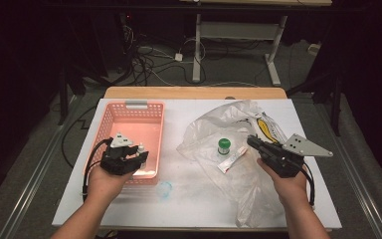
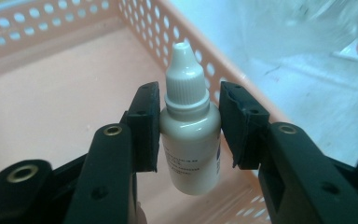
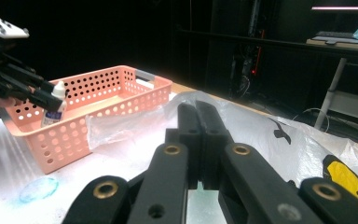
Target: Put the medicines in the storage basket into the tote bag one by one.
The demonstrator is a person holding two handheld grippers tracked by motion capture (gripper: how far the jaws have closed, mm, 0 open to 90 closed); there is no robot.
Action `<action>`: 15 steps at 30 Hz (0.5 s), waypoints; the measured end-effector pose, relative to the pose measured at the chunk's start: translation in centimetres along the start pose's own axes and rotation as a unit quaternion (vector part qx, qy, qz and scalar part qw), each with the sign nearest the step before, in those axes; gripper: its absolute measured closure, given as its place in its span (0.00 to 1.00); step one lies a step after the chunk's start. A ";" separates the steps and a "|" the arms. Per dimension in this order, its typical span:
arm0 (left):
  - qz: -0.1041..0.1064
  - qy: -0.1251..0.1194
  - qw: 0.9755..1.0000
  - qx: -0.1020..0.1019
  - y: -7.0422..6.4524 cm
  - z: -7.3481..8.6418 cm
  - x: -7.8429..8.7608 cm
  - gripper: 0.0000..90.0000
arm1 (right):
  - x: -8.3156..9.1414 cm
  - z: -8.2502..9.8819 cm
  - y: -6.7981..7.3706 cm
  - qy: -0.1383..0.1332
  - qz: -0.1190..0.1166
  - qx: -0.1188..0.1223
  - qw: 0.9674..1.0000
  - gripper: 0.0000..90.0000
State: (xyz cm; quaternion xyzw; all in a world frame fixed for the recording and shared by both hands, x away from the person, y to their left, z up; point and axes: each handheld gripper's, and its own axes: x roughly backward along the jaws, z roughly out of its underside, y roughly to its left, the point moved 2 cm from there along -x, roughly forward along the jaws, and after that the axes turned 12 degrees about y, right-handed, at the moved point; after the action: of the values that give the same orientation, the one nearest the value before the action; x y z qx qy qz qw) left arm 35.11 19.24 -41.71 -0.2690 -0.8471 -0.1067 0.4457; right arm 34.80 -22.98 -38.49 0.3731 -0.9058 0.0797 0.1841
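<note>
A small white dropper bottle with a ribbed cap stands upright between the pads of my left gripper, which is shut on it. Bottle and left gripper hang over the near right part of the pink perforated basket, clear of its floor. From the right gripper view the bottle sits just inside the basket's wall. My right gripper rests over the crumpled clear plastic bag, its jaws pressed together with nothing seen between them.
On the bag lie a green-capped jar and a white tube. A faint blue stain marks the white tabletop in front of the basket. Behind the table are cables and a desk frame on the floor.
</note>
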 end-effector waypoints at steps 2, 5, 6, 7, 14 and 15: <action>0.000 -0.013 1.000 -0.005 -0.2 -0.2 0.4 0.65 | 0.0 0.0 0.0 0.000 0.000 -0.001 1.000 1.00; 0.015 -0.033 0.999 -0.006 -0.8 -0.6 1.0 0.65 | -0.1 0.0 0.1 0.000 -0.001 -0.002 1.000 1.00; 0.016 -0.039 0.999 -0.010 -1.1 -0.8 1.1 0.65 | -0.1 0.0 0.1 -0.001 0.001 0.002 1.000 1.00; 0.017 -0.045 0.999 -0.013 -1.3 -1.0 1.3 0.65 | -0.1 0.0 0.1 0.000 -0.001 -0.001 1.000 1.00; 0.031 -0.074 0.995 -0.057 -4.4 -2.5 2.2 0.65 | 0.0 -0.1 0.1 -0.003 -0.001 0.003 1.000 1.00; 0.034 -0.075 0.995 -0.063 -4.8 -2.6 2.2 0.65 | 0.0 -0.1 0.1 -0.002 -0.001 0.002 1.000 1.00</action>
State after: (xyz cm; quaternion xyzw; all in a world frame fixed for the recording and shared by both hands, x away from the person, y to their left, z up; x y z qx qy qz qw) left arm 33.31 14.92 -38.12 -0.3322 -0.8602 -0.1241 0.3665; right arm 34.75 -22.86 -38.39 0.3741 -0.9058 0.0806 0.1818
